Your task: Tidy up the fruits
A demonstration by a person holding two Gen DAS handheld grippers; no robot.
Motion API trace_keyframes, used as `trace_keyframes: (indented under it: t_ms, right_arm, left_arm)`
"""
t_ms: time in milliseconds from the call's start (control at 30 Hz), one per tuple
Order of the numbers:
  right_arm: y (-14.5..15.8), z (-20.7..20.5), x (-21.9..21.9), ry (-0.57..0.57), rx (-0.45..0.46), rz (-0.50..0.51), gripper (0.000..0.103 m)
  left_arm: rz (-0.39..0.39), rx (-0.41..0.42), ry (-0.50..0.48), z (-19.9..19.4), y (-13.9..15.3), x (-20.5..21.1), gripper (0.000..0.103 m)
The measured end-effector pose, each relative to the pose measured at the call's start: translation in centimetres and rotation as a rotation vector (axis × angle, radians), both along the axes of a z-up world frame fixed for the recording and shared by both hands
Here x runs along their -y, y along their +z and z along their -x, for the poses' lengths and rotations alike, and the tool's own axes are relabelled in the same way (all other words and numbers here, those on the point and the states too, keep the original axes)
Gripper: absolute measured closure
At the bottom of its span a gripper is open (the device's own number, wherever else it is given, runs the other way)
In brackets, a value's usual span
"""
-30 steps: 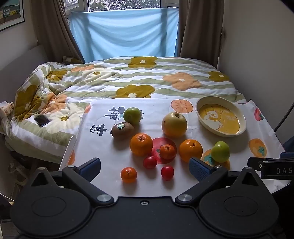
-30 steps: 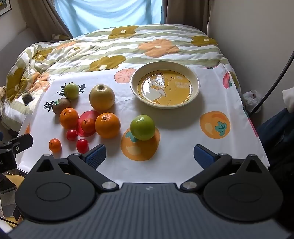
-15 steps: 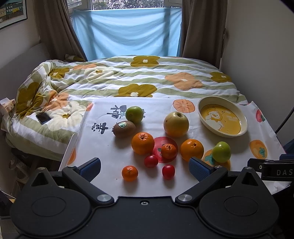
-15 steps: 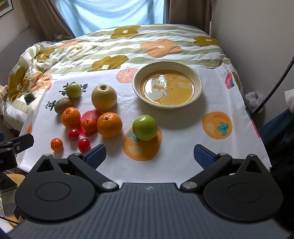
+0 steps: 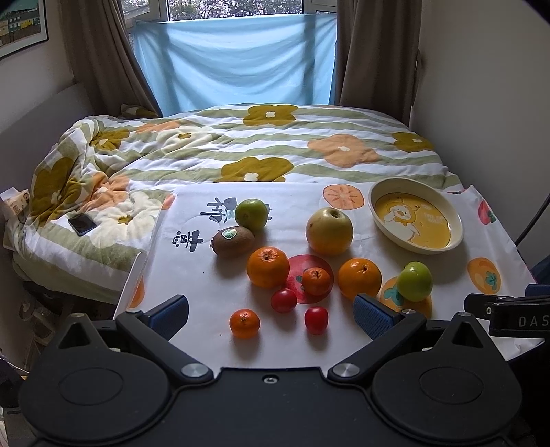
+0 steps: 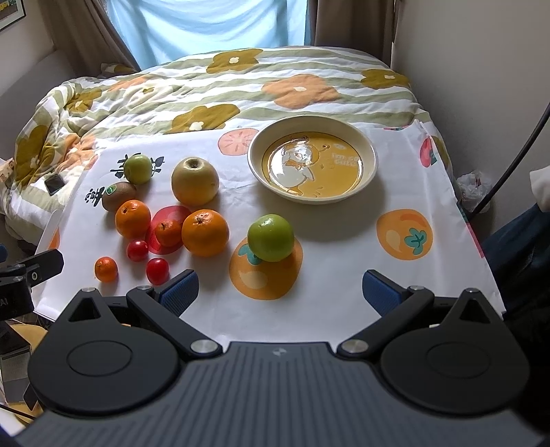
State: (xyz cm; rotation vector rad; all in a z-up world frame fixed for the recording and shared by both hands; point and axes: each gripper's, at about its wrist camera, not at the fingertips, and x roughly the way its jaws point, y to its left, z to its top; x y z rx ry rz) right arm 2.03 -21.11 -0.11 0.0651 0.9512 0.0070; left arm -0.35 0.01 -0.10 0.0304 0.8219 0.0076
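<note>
Task not begun, I judge: bowl point(image 6: 370, 161) has no fruit; approx. all fruits lie on surface point(image 6: 343, 247). Left gripper point(image 5: 271, 311) & right gripper point(image 6: 280, 292) both spread apart, holding nothing.

- Right gripper body point(image 5: 508, 318): in the left wrist view, cut off by the right picture edge; only the lettering "DAS" shows, and its fingers are out of view there.
- Left gripper body point(image 6: 24, 278): in the right wrist view, cut off by the left picture edge; fingers not visible there.
- Framed picture point(image 5: 20, 24): cropped by the top left picture corner; subject too small to tell.
- Cloth point(image 5: 206, 282): near edge hidden behind the gripper housing.
- Bowl point(image 6: 369, 165): small lettering inside is too blurred to read.
- Kiwi point(image 6: 118, 194): sticker text illegible.
- Cable point(image 6: 515, 154): both ends run out of frame.
</note>
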Motion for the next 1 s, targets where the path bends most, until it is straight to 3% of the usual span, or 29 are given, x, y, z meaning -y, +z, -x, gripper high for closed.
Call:
trace_keyframes:
  t_ms: [1000]
  right_arm:
    - [0.7, 1.5, -0.7, -0.004, 0.028, 0.009, 0.000]
  left_arm:
    - [-0.016, 0.005, -0.018, 0.6, 0.6, 1.0, 0.000]
